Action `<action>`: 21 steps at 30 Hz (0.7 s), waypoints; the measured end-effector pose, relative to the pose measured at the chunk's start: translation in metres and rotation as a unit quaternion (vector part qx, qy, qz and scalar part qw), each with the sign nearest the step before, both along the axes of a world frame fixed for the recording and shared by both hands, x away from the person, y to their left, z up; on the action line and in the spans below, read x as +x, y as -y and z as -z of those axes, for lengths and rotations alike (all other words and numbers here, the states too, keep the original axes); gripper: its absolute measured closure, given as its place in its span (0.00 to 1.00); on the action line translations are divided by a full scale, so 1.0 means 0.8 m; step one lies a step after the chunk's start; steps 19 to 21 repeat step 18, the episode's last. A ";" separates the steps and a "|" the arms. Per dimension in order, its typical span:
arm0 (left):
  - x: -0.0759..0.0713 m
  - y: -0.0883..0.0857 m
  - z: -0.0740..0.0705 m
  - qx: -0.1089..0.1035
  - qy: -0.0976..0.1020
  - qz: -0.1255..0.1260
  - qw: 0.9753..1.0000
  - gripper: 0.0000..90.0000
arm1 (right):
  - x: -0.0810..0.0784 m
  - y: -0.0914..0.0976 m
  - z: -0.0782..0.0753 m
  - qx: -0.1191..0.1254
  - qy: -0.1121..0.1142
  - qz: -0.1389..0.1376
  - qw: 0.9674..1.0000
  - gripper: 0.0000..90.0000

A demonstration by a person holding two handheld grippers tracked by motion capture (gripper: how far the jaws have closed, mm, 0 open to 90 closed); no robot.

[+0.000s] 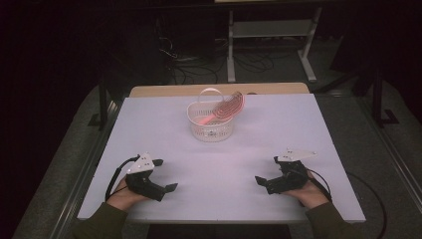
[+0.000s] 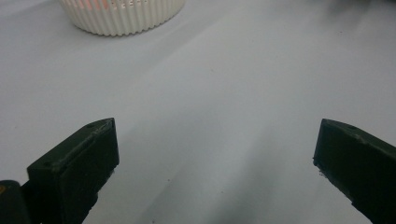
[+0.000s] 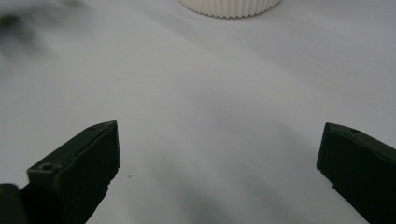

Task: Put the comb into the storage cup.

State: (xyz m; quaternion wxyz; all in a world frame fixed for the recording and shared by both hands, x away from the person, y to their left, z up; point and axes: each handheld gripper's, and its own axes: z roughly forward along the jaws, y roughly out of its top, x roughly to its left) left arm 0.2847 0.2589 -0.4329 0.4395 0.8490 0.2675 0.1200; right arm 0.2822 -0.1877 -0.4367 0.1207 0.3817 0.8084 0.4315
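White counter [image 1: 224, 164] in a dark room, cables on the floor behind it. Left claw [image 1: 164, 175] and right claw [image 1: 265, 170] rest near the front edge, jaws spread wide, holding nothing. White ribbed basket [image 1: 211, 130] stands mid-counter toward the back, a pink brush [image 1: 225, 109] leaning in it.

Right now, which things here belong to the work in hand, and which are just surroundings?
Part of the job:
- white ribbed basket, mid-table
- pink ridged item leaning out of it
- left gripper, jaws apart, nothing between them
- right gripper, jaws apart, nothing between them

Just about:
- white table
- cables on the floor beyond the table
- metal frame behind
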 end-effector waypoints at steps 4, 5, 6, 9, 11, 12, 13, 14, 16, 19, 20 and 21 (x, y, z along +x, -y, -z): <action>0.001 0.000 0.000 0.000 0.000 -0.001 1.000 0.00 | -0.005 0.006 0.002 -0.001 0.002 0.003 1.000 0.00; 0.000 0.000 0.000 0.000 0.000 -0.001 1.000 0.00 | -0.005 0.007 0.002 -0.002 0.003 0.002 1.000 0.00; 0.000 0.000 0.000 -0.001 0.000 -0.002 1.000 0.00 | -0.006 0.008 0.002 -0.001 0.004 0.002 1.000 0.00; 0.000 -0.001 0.000 0.000 0.001 -0.002 1.000 0.00 | -0.006 0.009 0.003 -0.003 0.008 0.002 1.000 0.00; 0.000 -0.001 0.000 0.000 0.001 -0.002 1.000 0.00 | -0.006 0.009 0.003 -0.004 0.007 0.001 1.000 0.00; 0.000 -0.001 0.000 0.000 0.001 -0.001 1.000 0.00 | -0.006 0.008 0.003 -0.004 0.006 0.000 1.000 0.00; 0.000 -0.001 0.000 0.000 0.001 -0.001 1.000 0.00 | -0.006 0.008 0.003 -0.005 0.007 0.000 1.000 0.00; 0.000 -0.002 0.000 0.000 0.000 -0.002 1.000 0.00 | -0.006 0.008 0.003 -0.006 0.007 0.000 1.000 0.00; 0.001 -0.001 0.001 0.001 -0.002 -0.003 1.000 0.00 | -0.006 0.008 0.003 -0.005 0.008 0.000 1.000 0.00; 0.001 -0.002 0.002 0.005 -0.003 -0.003 1.000 0.00 | -0.005 0.009 0.003 -0.006 0.009 0.002 1.000 0.00; 0.001 -0.002 0.002 0.005 -0.003 -0.003 1.000 0.00 | -0.005 0.009 0.003 -0.006 0.009 0.002 1.000 0.00; 0.001 -0.002 0.002 0.005 -0.003 -0.003 1.000 0.00 | -0.005 0.009 0.003 -0.006 0.009 0.002 1.000 0.00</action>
